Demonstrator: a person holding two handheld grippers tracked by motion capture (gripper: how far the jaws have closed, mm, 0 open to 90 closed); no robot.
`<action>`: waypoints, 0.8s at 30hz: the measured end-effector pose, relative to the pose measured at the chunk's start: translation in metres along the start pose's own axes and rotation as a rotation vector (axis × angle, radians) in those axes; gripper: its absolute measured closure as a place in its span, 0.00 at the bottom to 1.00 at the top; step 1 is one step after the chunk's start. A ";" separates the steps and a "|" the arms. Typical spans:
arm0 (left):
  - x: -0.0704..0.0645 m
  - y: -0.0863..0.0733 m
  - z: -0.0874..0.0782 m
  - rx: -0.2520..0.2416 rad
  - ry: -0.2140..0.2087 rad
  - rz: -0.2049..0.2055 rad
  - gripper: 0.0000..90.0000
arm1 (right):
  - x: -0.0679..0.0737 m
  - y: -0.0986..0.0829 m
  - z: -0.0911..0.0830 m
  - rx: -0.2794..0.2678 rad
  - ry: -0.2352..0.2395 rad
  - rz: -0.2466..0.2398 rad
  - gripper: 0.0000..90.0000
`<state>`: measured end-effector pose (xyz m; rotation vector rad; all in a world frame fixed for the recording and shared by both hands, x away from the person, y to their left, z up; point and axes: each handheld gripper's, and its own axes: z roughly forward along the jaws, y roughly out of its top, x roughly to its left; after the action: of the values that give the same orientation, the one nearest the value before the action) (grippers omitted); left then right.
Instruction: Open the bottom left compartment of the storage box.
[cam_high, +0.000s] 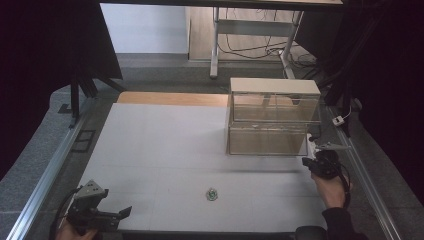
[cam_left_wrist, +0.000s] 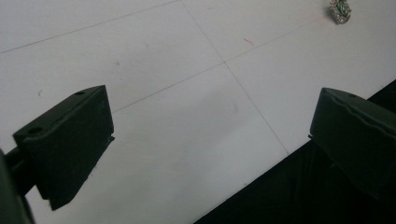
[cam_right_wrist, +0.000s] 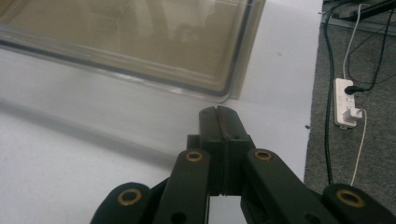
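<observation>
Clear plastic drawer box (cam_high: 274, 117) unlabelled, right gripper (cam_right_wrist: 218, 114) fingers pressed together beside it, left gripper (cam_left_wrist: 210, 135) fingers wide, small trinket (cam_high: 212, 194) between.

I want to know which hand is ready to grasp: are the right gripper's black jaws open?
No, in the right gripper view the right gripper has its two black jaws pressed flat together, nothing between them, near the clear plastic drawer box.

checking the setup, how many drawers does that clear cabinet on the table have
2: an upper drawer under the beige top, and a lower drawer resting at table level, stacked in the clear cabinet at the table's far right.
</observation>
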<state>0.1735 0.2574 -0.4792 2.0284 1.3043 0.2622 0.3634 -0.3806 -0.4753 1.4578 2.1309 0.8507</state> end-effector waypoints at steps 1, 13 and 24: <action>0.000 0.000 0.000 0.000 0.000 0.000 0.00 | -0.001 0.000 0.001 0.000 -0.002 0.001 1.00; 0.000 0.001 0.001 0.006 0.001 0.005 0.00 | -0.003 0.002 0.000 -0.016 0.033 -0.012 1.00; 0.000 0.001 0.001 0.005 -0.001 0.005 0.00 | -0.006 0.002 -0.014 -0.052 0.025 0.005 1.00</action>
<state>0.1745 0.2566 -0.4792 2.0357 1.3007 0.2601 0.3579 -0.3890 -0.4639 1.4337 2.1084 0.9241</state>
